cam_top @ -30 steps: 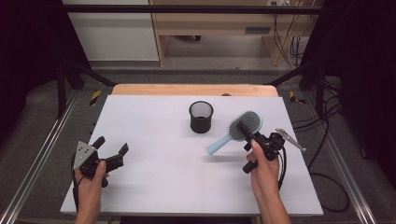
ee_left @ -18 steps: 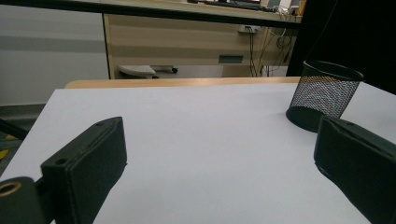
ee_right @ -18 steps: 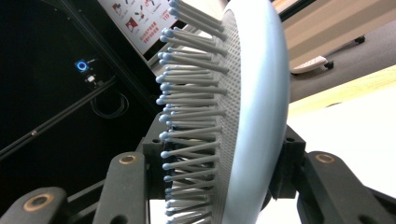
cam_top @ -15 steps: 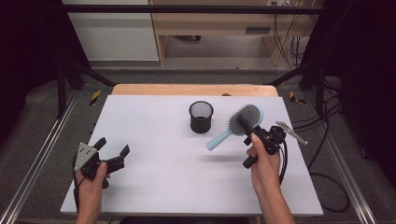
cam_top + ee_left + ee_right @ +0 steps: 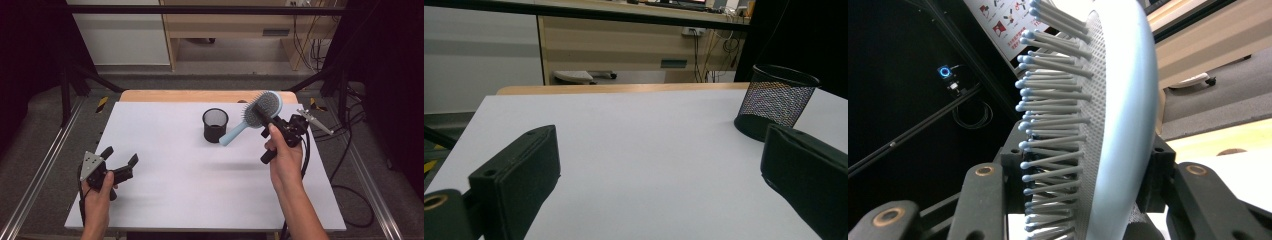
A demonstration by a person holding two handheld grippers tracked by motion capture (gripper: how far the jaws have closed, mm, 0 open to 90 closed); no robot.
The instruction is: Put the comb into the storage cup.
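Between the right gripper's clamped fingers, the hairbrush head, handle slanting down toward the mesh cup.

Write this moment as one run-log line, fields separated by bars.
right gripper: shut on brush, held above table | brush handle points toward cup | left gripper: open, low over table near left edge

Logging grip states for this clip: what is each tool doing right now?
Left tool: open, holding nothing, low over the table.
Right tool: closed on the head of the hairbrush, held up beside the mesh cup.
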